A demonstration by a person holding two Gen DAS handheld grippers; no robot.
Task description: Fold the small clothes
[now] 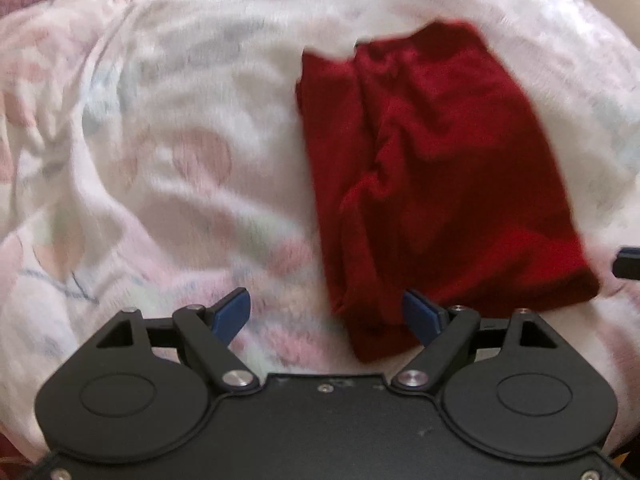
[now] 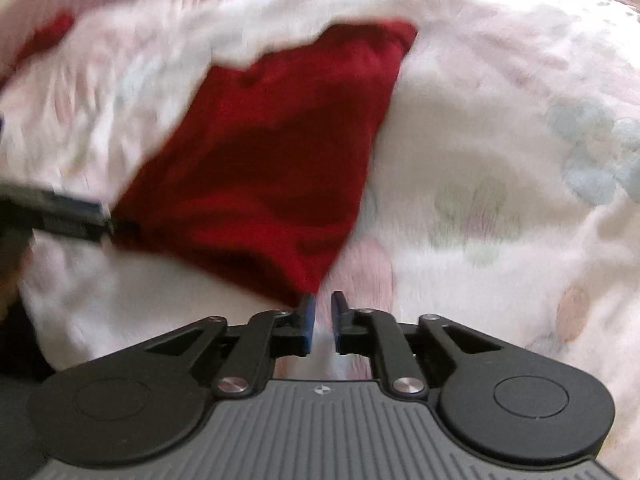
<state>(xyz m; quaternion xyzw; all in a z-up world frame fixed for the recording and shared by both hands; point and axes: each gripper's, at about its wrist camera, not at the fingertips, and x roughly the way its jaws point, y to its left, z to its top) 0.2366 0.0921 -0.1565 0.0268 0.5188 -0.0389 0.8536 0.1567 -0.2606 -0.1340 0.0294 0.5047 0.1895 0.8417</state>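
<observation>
So the red garment (image 1: pixel 436 184) is lying on the pale floral blanket (image 1: pixel 168 152), already looking folded down into a longish slab with a crease running up the middle. My guess is the step now is grabbing the near edge for another fold, or tidying what's there.

The left gripper (image 1: pixel 326 314) is spread wide and holding nothing. Its right-hand pad sits at the near left corner of the cloth, the other pad is over bare blanket. The right gripper (image 2: pixel 323 320) is nearly closed with a thin gap between the pads and, as far as I can tell, nothing pinched in it. The near right corner of the cloth ends just at its left pad, maybe touching, too blurry to be sure.

If it were me, I'd get both corners pinched through every layer before lifting, otherwise only the top ply comes up and the fold falls apart. Keep both hands level and move together, because that fluffy blanket will drag on the fabric. The far end is partly tucked under a blanket ridge, so watch that too.
</observation>
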